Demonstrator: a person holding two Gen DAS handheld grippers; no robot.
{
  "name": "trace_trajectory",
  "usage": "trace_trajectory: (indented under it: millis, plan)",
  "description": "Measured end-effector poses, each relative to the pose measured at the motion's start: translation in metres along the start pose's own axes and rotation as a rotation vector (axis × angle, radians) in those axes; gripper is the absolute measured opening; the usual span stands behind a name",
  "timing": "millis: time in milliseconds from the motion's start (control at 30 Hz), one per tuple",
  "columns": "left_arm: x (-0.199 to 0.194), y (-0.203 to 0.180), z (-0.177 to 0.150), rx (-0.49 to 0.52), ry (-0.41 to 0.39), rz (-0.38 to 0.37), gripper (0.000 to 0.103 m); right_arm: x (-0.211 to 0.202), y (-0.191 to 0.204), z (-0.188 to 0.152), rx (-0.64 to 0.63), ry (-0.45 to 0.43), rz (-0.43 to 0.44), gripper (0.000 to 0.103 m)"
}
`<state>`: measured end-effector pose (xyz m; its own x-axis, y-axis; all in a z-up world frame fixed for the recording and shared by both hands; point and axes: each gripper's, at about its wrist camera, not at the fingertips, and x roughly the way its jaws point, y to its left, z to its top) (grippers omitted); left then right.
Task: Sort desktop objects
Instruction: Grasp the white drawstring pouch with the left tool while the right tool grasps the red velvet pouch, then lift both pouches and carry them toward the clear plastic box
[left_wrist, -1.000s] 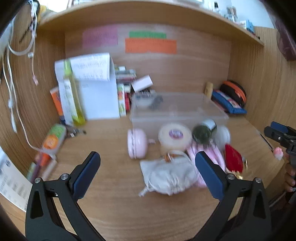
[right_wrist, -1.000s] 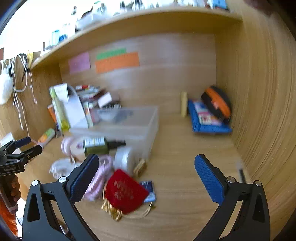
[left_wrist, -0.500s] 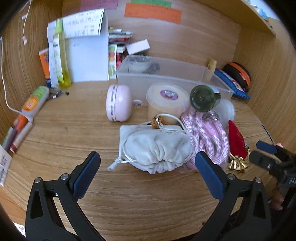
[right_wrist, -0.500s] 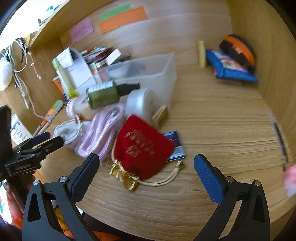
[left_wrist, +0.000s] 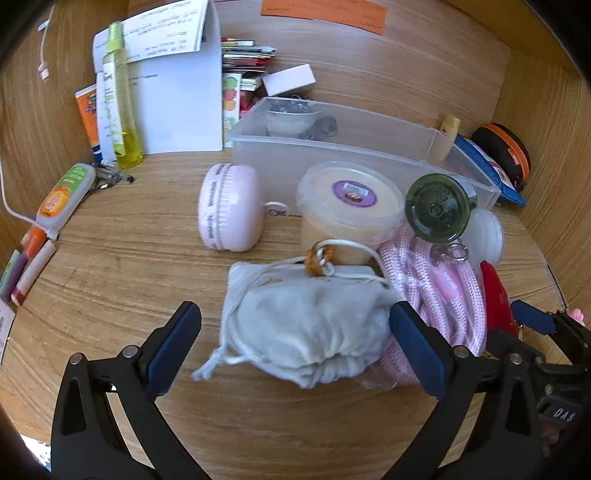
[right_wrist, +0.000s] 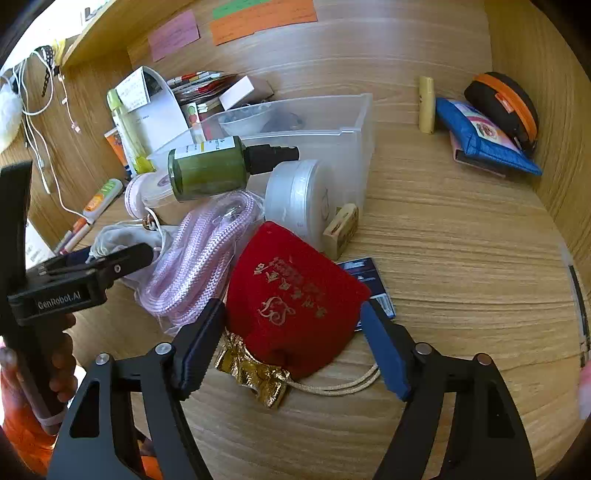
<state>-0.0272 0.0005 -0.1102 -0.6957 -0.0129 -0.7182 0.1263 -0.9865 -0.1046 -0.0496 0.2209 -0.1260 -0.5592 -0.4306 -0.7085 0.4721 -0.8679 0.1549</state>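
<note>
My left gripper (left_wrist: 295, 332) is open, its jaws on either side of a grey drawstring pouch (left_wrist: 306, 325) lying on the desk. My right gripper (right_wrist: 291, 332) is open, its jaws flanking a red velvet pouch (right_wrist: 291, 299) with gold trim. A pink coiled rope (left_wrist: 443, 291) lies between the pouches and shows in the right view (right_wrist: 207, 251) too. Behind stand a cream tub (left_wrist: 347, 210), a green bottle (right_wrist: 210, 168) on its side, a white round jar (right_wrist: 299, 199), a pink round case (left_wrist: 229, 206) and a clear plastic bin (right_wrist: 314, 125).
White paper stand (left_wrist: 177, 92), yellow bottle (left_wrist: 120, 96) and tubes (left_wrist: 64, 195) at the back left. Blue pouch (right_wrist: 480, 136), orange-black case (right_wrist: 506, 103) and a yellow stick (right_wrist: 425, 103) at the back right. A wooden stamp (right_wrist: 341, 229) and a blue card (right_wrist: 369, 284) lie by the red pouch.
Both grippers have moved forward and down: the left one now straddles the grey pouch, the right one the red pouch. The right jaws have narrowed somewhat.
</note>
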Motion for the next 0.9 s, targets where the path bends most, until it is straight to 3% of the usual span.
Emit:
trace_trajectory:
  millis: [167,400,533,900]
  plan:
    - [0.009,-0.004,0.001,0.03,-0.001,0.016,0.1,0.001,0.001,0.001,-0.03,-0.005,-0.011,0.049]
    - [0.005,-0.001,-0.008,0.067,-0.004,0.036,0.076,-0.002,-0.011,0.0,-0.018,-0.011,0.024,0.032]
    - [-0.001,0.012,-0.012,0.033,-0.018,0.067,0.074,-0.008,-0.02,0.001,0.021,-0.022,0.06,0.028]
    - [-0.034,0.026,-0.014,-0.031,-0.043,-0.006,0.072,-0.035,-0.021,0.014,0.019,-0.097,0.096,0.025]
